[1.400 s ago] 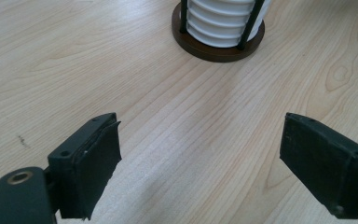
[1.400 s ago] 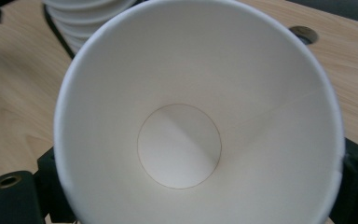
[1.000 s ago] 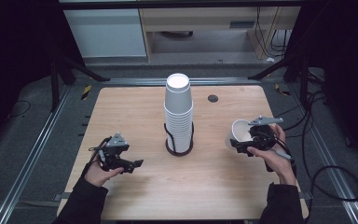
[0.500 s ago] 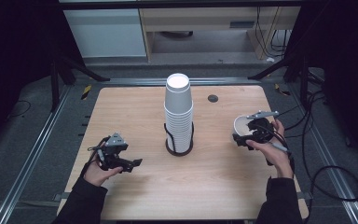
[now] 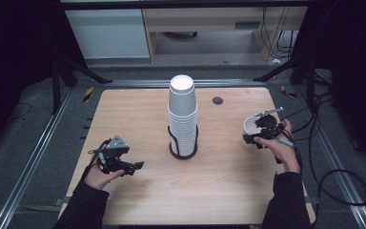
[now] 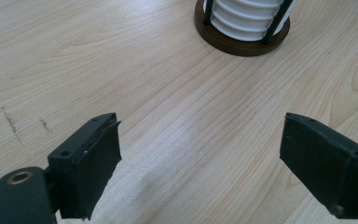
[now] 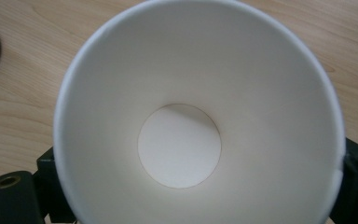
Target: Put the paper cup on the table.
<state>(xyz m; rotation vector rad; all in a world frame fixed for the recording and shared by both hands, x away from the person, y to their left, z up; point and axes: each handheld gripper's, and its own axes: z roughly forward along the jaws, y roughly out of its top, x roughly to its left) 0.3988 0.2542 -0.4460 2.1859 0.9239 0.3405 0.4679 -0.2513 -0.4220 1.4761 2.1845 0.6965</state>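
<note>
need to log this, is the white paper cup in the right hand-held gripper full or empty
Empty: the right gripper view looks straight into the white paper cup, showing its bare white bottom and clean inner walls.

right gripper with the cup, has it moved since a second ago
Yes. The right gripper with its paper cup has shifted toward the table's right edge, away from the cup stack.

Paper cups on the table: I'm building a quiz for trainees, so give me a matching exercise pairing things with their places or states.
Things:
1. cup stack
2. single cup
3. left hand-held gripper
4. black disc

States:
A. open, nothing between its jaws
B. flat on the table's far side
C. upside down in a holder, mid-table
D. clamped in the right hand-held gripper

Pairs: 1-C, 2-D, 3-A, 4-B
</note>
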